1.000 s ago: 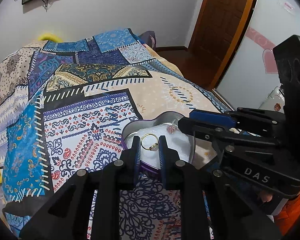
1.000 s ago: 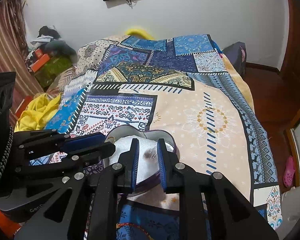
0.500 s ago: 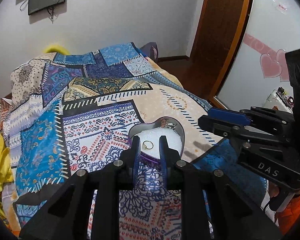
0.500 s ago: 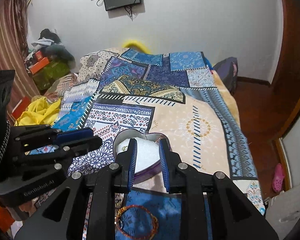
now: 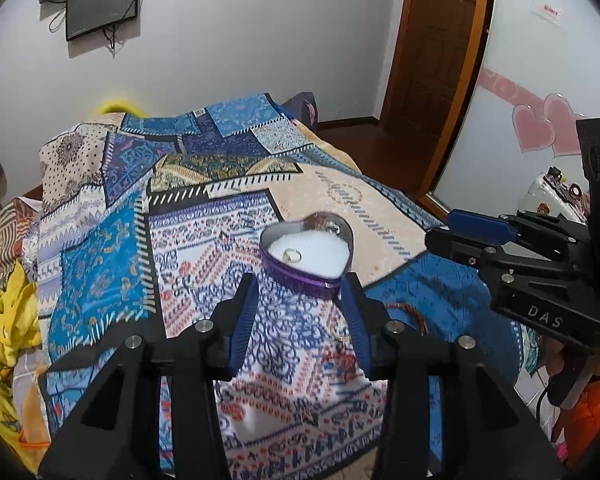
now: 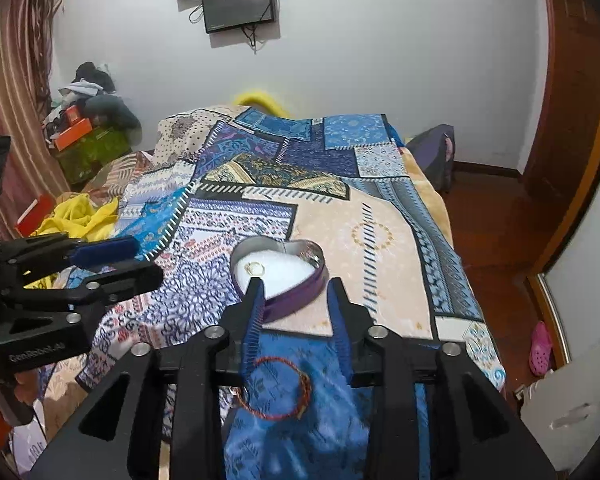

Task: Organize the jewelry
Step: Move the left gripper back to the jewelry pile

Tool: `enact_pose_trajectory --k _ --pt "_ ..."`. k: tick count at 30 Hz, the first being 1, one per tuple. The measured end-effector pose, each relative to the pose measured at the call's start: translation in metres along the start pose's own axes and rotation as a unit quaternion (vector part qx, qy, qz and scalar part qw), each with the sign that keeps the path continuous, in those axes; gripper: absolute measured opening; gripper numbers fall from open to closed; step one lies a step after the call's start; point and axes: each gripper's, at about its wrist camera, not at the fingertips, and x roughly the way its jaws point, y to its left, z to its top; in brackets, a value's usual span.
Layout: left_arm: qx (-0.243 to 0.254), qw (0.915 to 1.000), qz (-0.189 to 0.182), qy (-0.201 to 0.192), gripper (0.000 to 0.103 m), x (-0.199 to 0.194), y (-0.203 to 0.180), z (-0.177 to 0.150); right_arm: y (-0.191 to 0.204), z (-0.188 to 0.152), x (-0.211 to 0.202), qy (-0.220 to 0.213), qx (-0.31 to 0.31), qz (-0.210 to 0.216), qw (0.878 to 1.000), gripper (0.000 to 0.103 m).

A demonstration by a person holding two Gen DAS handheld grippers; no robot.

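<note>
A purple heart-shaped tin (image 5: 327,282) with white padding sits on the patterned bedspread; it also shows in the right wrist view (image 6: 300,296). A gold ring (image 5: 292,255) lies on the padding, also seen from the right (image 6: 255,268). Another small piece lies at the tin's far lobe (image 5: 332,227). A red-orange braided bracelet (image 6: 278,390) lies on the blue patch near me, part of it showing in the left wrist view (image 5: 414,316). My left gripper (image 5: 300,320) is open and empty, raised short of the tin. My right gripper (image 6: 298,320) is open and empty above the bracelet.
The bedspread (image 5: 204,240) covers the whole bed. Yellow cloth (image 5: 0,332) lies at the bed's left side. A wooden door (image 5: 436,60) and floor are to the right. Boxes and clothes (image 6: 88,128) are piled at the far left wall.
Both grippers have pulled back and up from the tin and have opened wide. The ring stays on the padding in the tin.
</note>
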Motion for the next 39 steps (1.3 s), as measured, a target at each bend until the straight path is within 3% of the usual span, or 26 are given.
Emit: enact_pose_trajectory --k 14,24,31,36,39 --pt "-0.01 0.9968 -0.014 0.079 0.043 0.026 -0.001 -0.052 -0.016 -0.052 0.005 0.048 0.024 -0.011 0.999 0.032" --pt "-0.004 0.9934 -0.048 0.105 0.042 0.04 -0.018 -0.073 -0.012 -0.078 0.02 0.073 0.016 0.004 0.997 0.032" --pt "-0.009 0.9925 -0.053 0.11 0.034 0.052 -0.02 -0.073 -0.011 -0.073 0.029 0.069 0.01 0.009 0.998 0.032" --pt "-0.011 0.9923 -0.056 0.11 0.023 0.057 -0.017 -0.069 -0.004 -0.075 0.035 0.061 -0.015 0.001 0.998 0.032" --pt "-0.013 0.9925 -0.056 0.108 0.022 0.059 -0.016 -0.067 -0.003 -0.075 0.037 0.058 -0.018 -0.005 0.998 0.025"
